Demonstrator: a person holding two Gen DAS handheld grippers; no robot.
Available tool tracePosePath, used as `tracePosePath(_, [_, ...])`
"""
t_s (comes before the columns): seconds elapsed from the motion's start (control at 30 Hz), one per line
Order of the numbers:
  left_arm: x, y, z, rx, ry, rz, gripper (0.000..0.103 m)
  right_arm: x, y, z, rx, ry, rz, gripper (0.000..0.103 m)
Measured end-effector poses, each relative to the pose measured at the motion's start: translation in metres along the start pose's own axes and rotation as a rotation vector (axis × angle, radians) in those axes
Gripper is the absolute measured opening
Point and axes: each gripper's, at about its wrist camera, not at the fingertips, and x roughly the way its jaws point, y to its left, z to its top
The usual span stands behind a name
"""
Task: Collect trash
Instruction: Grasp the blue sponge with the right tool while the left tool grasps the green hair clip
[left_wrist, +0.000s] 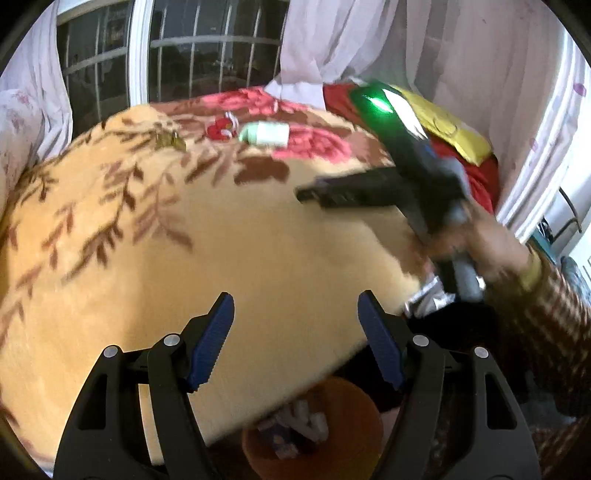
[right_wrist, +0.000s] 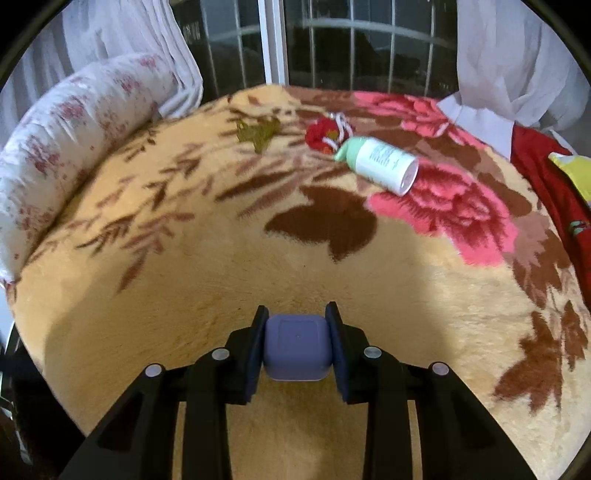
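Observation:
My right gripper (right_wrist: 297, 332) is shut on a small purple square box (right_wrist: 296, 347), held just above the floral blanket (right_wrist: 221, 258); it also shows blurred in the left wrist view (left_wrist: 314, 192). A white bottle with a green cap (right_wrist: 380, 162) lies on its side far ahead, also in the left wrist view (left_wrist: 264, 133). A red wrapper (right_wrist: 327, 134) and a gold crumpled wrapper (right_wrist: 258, 134) lie beside it. My left gripper (left_wrist: 295, 314) is open and empty above the bed's near edge. An orange bin (left_wrist: 314, 428) with trash inside sits below it.
A floral bolster pillow (right_wrist: 74, 147) lies along the bed's left side. Red and yellow cloth (right_wrist: 554, 177) is piled at the right. White curtains (right_wrist: 517, 55) and a barred window (right_wrist: 351, 40) stand behind the bed. A silver foil piece (left_wrist: 428, 299) lies at the bed's edge.

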Motion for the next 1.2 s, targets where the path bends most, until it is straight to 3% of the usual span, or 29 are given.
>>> tracePosePath(0.23, [0.033,0.054,0.086,-0.097,-0.074,0.092,0.068,-0.036,-0.012,0.004,0.007,-0.097,0.019,0.032])
tracePosePath(0.3, [0.055,0.077,0.116,-0.119,-0.086,0.162,0.068,-0.043,-0.015,0.005,0.01,-0.122,0.024,0.032])
tracePosePath(0.4, [0.092,0.106,0.149,-0.135,-0.068,0.25,0.068,-0.049,-0.019,0.007,0.011,-0.15,0.029,0.032])
tracePosePath(0.63, [0.182,0.168,0.203,-0.208,0.029,0.377,0.068,-0.053,-0.028,0.012,0.019,-0.189,0.046,0.032])
tracePosePath(0.8, [0.222,0.189,0.213,-0.238,0.072,0.431,0.068,-0.051,-0.031,0.012,0.031,-0.194,0.057,0.032])
tracePosePath(0.87, [0.232,0.194,0.212,-0.231,0.082,0.432,0.048,-0.05,-0.031,0.011,0.031,-0.191,0.063,0.032])
tracePosePath(0.9, [0.233,0.196,0.21,-0.236,0.088,0.426,0.045,-0.05,-0.03,0.01,0.029,-0.189,0.064,0.032])
tracePosePath(1.03, [0.215,0.189,0.2,-0.22,0.052,0.417,0.044,-0.05,-0.027,0.01,0.026,-0.192,0.068,0.032])
tracePosePath(1.2, [0.161,0.161,0.18,-0.156,-0.006,0.391,0.044,-0.056,-0.015,0.009,0.011,-0.197,0.087,0.032])
